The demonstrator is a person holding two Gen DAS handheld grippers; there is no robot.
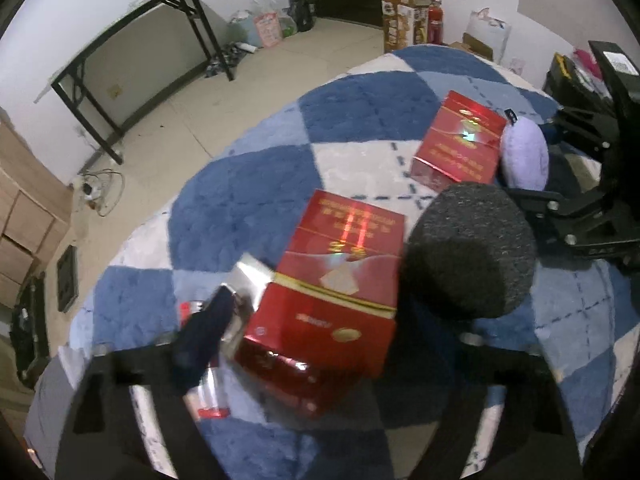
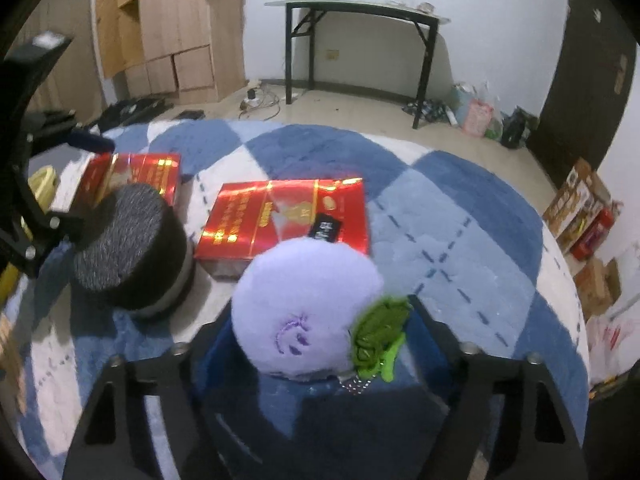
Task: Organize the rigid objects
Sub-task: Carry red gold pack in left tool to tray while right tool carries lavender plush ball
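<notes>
Two red boxes lie on a blue and white checked rug (image 1: 248, 184). In the left wrist view the near red box (image 1: 332, 292) sits between my left fingers, and the far red box (image 1: 460, 140) lies beyond. My left gripper (image 1: 320, 344) holds a dark grey foam cylinder (image 1: 468, 252) against its right finger; the cylinder also shows in the right wrist view (image 2: 128, 248). My right gripper (image 2: 320, 344) is shut on a purple plush ball (image 2: 308, 308) with a green leaf (image 2: 376, 332). The ball also shows in the left wrist view (image 1: 524, 152).
A silver and red packet (image 1: 216, 360) lies left of the near box. A black-legged folding table (image 2: 360, 12) stands by the wall. Wooden cabinets (image 2: 172, 28), bags and a fire extinguisher (image 1: 436, 20) line the room's edges. Tiled floor surrounds the rug.
</notes>
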